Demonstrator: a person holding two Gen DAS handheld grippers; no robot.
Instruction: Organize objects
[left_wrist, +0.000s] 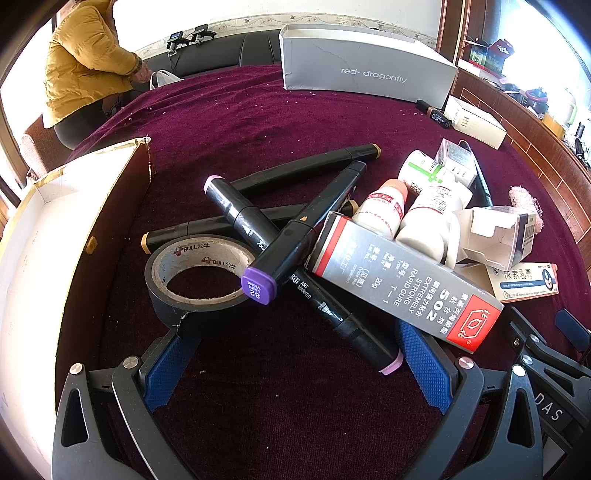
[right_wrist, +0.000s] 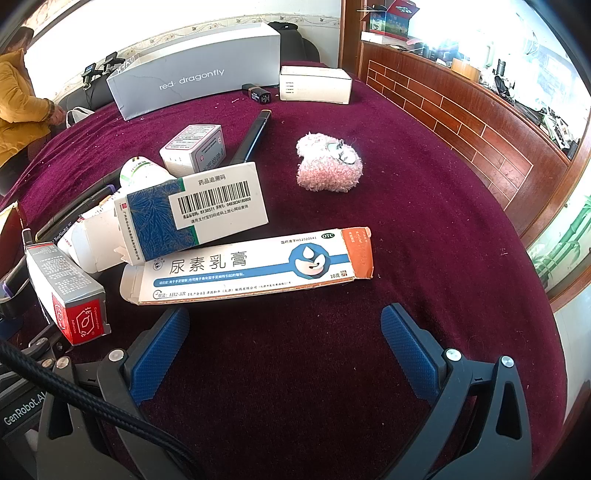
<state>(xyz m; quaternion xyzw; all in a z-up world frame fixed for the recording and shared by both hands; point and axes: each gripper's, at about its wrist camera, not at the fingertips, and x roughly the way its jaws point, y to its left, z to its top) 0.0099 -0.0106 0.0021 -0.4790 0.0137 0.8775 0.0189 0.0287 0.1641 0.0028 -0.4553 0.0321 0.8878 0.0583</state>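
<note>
Maroon cloth covers the bench (right_wrist: 424, 229), and nearly all the sorting looks undone: nothing seems put away, as far as either view shows. The left gripper (left_wrist: 295, 363) hovers with jaws wide and empty just short of the heap, where black markers (left_wrist: 295, 229) lie crossed on one another, one resting on the rim of the tape roll (left_wrist: 199, 280), and the grey glue box (left_wrist: 402, 280) leans over a marker with white bottles (left_wrist: 406, 218) behind it. To the left stands a white open box (left_wrist: 55, 229), a likely destination, though its floor is not visible. The right gripper (right_wrist: 284, 350) also has its jaws wide and empty, near the long ointment carton (right_wrist: 251, 266), on which a barcode box (right_wrist: 195, 210) lies. Beyond sit a pink fluffy toy (right_wrist: 327, 164) and the far grey shoebox (right_wrist: 195, 70). The overlaps stand in the way; lifting one piece may shift others.
</note>
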